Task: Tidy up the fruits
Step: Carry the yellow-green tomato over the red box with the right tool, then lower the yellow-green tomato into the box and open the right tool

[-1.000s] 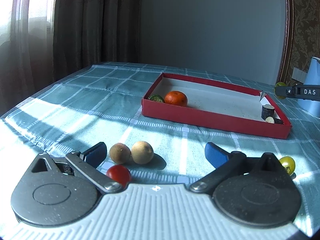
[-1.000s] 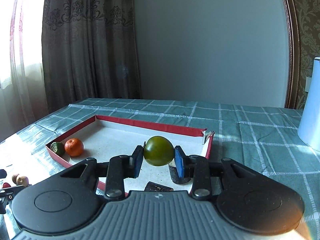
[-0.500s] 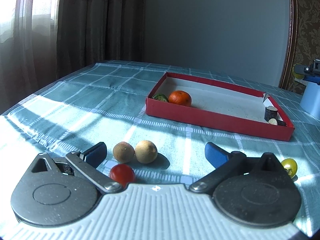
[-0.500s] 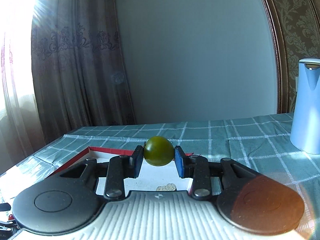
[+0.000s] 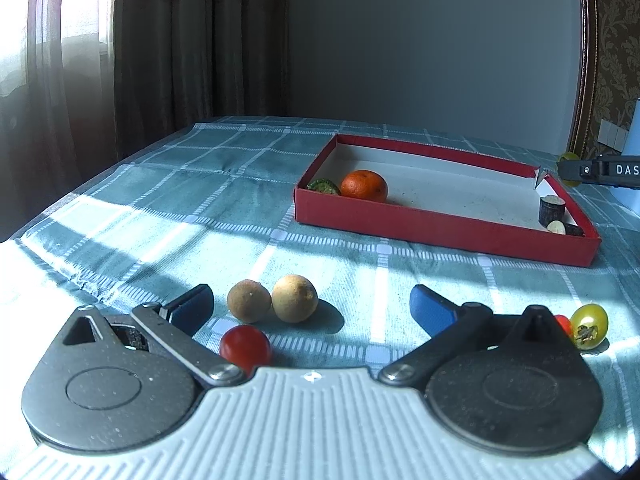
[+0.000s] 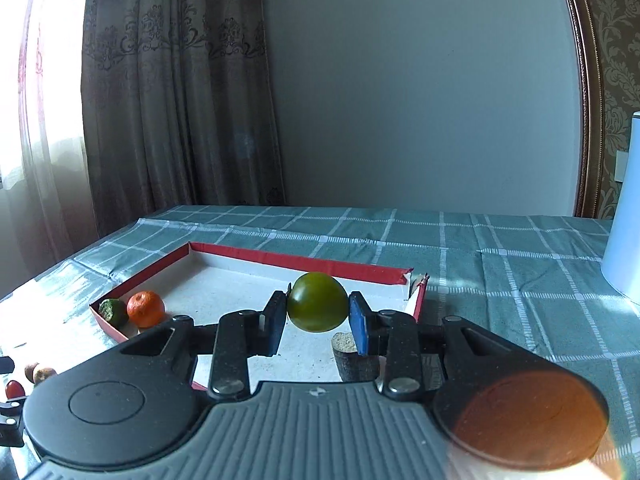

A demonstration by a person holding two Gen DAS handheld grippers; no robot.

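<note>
The right claw point(image 6: 318, 314) is clenched on a green tomato point(image 6: 318, 307) and holds it over the near end of the red tray point(image 6: 280, 258), apparently so it can join the orange point(image 6: 146, 308) already lying there. The left claw point(image 5: 312, 306) hangs released, its jaws spread wide over the table point(image 5: 160, 216) — two brown fruits point(image 5: 272, 298) and a red cherry tomato point(image 5: 245, 345) lie between them, likely its next pick.
</note>
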